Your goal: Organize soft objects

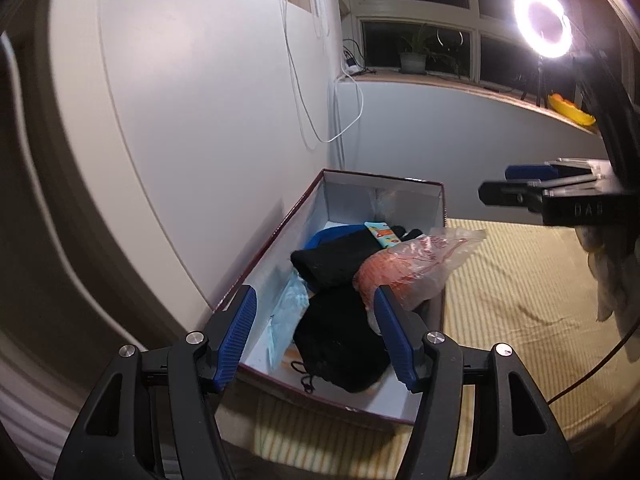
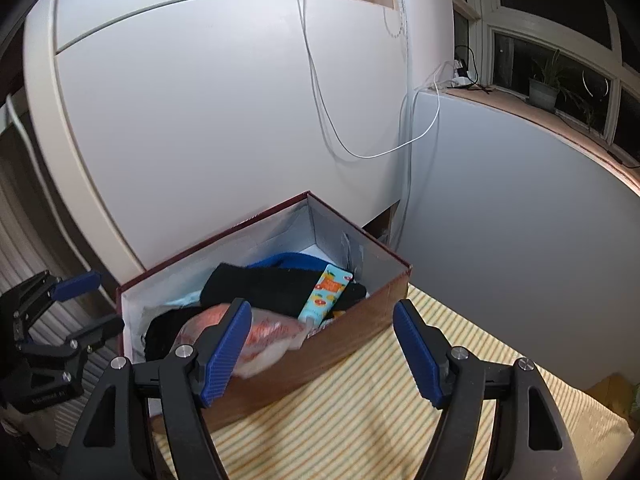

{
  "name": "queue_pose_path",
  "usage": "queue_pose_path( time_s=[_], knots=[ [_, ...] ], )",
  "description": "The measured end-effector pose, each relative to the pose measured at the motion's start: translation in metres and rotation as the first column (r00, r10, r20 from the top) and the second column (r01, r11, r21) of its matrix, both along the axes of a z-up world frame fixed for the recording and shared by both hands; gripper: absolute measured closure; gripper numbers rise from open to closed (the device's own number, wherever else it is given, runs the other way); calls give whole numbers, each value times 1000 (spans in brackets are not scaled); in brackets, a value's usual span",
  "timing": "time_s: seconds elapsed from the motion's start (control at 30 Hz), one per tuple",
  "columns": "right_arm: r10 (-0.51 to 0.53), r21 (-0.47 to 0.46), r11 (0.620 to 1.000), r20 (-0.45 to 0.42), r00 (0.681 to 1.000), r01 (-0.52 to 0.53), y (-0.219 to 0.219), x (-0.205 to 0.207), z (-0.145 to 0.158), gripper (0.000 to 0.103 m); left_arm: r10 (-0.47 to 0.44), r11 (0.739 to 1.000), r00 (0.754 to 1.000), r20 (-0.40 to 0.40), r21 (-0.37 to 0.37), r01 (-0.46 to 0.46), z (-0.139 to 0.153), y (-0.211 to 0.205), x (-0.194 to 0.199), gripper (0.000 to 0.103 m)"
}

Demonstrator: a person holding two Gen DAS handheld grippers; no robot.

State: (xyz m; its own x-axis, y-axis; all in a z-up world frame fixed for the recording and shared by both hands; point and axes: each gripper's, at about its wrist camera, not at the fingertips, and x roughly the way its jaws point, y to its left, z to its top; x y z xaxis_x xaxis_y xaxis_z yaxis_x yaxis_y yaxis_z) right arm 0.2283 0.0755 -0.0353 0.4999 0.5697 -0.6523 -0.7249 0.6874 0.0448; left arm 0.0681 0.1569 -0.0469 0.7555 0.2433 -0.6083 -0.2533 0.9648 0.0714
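A dark red box with a white inside (image 1: 352,196) (image 2: 352,336) stands on a striped cloth against the white wall. It holds black cloth (image 1: 336,260) (image 2: 264,284), a black drawstring pouch (image 1: 340,340), an orange thing in a clear plastic bag (image 1: 408,268) (image 2: 268,332), a light blue packet (image 1: 288,312), a colourful tube (image 1: 386,236) (image 2: 326,294) and something blue (image 1: 324,236). My left gripper (image 1: 316,320) (image 2: 92,306) hovers open over the box's near end. Open too, my right gripper (image 2: 324,344) (image 1: 496,182) hangs beside the box's right wall, touching nothing.
The yellow striped cloth (image 1: 520,300) (image 2: 360,420) spreads to the right of the box. White cabinet panels (image 1: 180,120) rise close behind it, with a loose white cable (image 2: 360,152) hanging down. A ring light (image 1: 542,22) and a potted plant (image 2: 542,92) stand on the windowsill.
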Motion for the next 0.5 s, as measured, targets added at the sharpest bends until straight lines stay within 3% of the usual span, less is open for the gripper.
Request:
queue_pose_path(
  time_s=[0.13,0.27,0.5],
  knots=[
    [-1,6,1000,28,1000,1,-15,-20,-2,27,11,999,999,32,-32,-10,2,-4,-14,34],
    [-7,11,1000,60,998,6,-30,-42,-4,26,24,999,998,62,-46,-21,2,-16,-31,33],
    [-7,25,1000,97,995,5,-51,-79,-7,22,52,997,992,115,-56,-46,3,-37,-62,22]
  ],
)
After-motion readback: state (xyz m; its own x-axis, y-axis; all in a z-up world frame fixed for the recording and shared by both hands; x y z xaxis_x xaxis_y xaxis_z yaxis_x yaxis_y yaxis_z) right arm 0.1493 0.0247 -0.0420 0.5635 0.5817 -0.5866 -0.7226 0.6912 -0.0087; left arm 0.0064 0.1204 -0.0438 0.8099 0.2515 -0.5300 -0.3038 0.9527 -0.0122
